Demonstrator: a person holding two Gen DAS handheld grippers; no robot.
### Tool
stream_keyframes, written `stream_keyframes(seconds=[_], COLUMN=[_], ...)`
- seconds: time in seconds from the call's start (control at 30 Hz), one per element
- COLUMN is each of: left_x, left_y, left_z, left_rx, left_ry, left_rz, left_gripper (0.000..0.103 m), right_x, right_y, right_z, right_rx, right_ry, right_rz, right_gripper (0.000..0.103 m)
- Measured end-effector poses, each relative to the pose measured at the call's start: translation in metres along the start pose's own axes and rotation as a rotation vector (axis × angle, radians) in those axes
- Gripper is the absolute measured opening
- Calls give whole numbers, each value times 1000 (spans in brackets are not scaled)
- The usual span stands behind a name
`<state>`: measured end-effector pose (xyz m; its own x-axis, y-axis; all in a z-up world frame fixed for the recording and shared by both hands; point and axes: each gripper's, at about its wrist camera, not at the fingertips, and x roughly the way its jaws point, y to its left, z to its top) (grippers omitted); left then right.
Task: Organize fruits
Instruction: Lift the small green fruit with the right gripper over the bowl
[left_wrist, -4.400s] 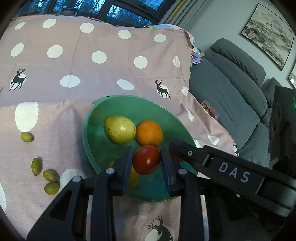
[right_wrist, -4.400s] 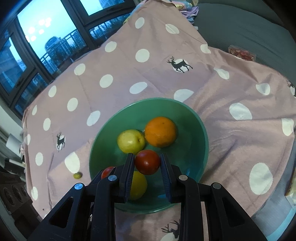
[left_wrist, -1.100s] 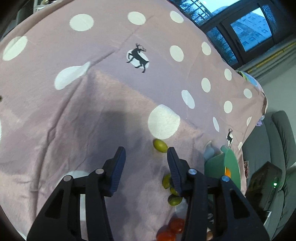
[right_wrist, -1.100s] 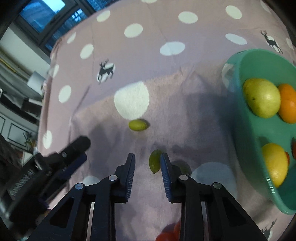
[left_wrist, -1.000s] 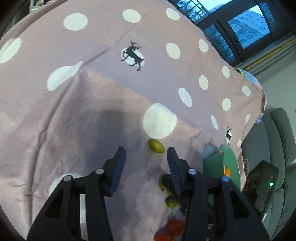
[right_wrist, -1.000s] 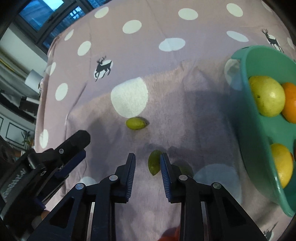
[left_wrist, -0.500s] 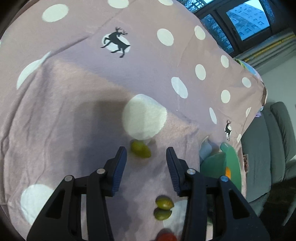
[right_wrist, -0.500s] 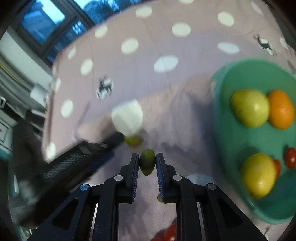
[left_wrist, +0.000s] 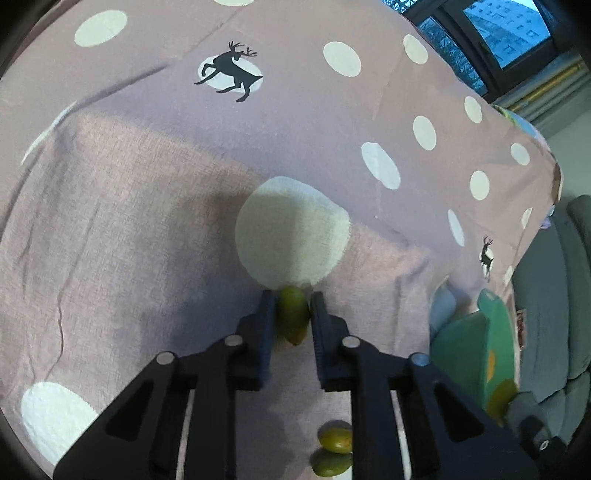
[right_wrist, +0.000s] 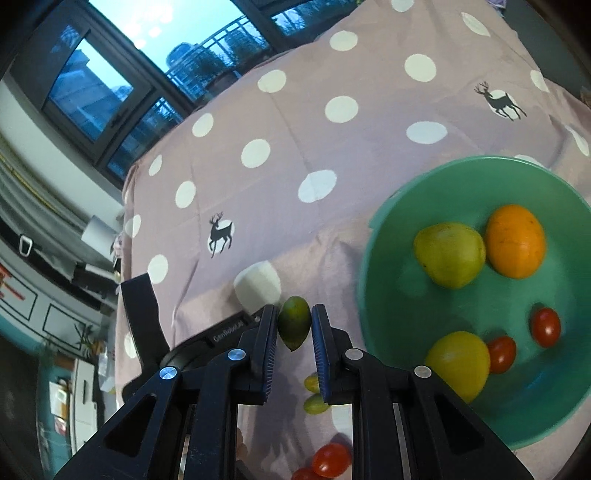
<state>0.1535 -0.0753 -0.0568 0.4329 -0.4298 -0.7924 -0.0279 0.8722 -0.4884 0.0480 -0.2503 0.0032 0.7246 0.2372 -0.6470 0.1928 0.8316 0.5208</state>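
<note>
Two pairs of fingers (left_wrist: 291, 321) (right_wrist: 294, 330), each clamped on one green olive (left_wrist: 293, 319) (right_wrist: 293, 328).

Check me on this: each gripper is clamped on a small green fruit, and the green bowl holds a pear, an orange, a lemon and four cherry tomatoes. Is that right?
Not quite. The right wrist view shows only two cherry tomatoes in the green bowl, not four. The rest holds: pear, orange and lemon inside it, and the left gripper and right gripper each clamped on a small green fruit.
</note>
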Motion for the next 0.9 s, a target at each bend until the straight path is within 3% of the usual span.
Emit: stream_keyframes(seconds=[0.33,0.6,0.77,0.9], left_x=[-21,-73,-98,-110], left_y=[-9,-29,-46,-56], left_z=[-14,-38,-49,-62], left_rx=[47,156,206,246], left_ry=[-72,-197,-253,-281], left_rz=[39,9,-64,-82], left_gripper=[18,18,18,18], right_x=[-6,-21,-36,-48], right_y=[-7,-17,-23,-26], right_z=[2,1,-1,0], right_rx=[23,55,84,101], right_ry=[-12,-52,-88,-120], right_rz=[12,6,10,-13], right_gripper=[20,20,21,21])
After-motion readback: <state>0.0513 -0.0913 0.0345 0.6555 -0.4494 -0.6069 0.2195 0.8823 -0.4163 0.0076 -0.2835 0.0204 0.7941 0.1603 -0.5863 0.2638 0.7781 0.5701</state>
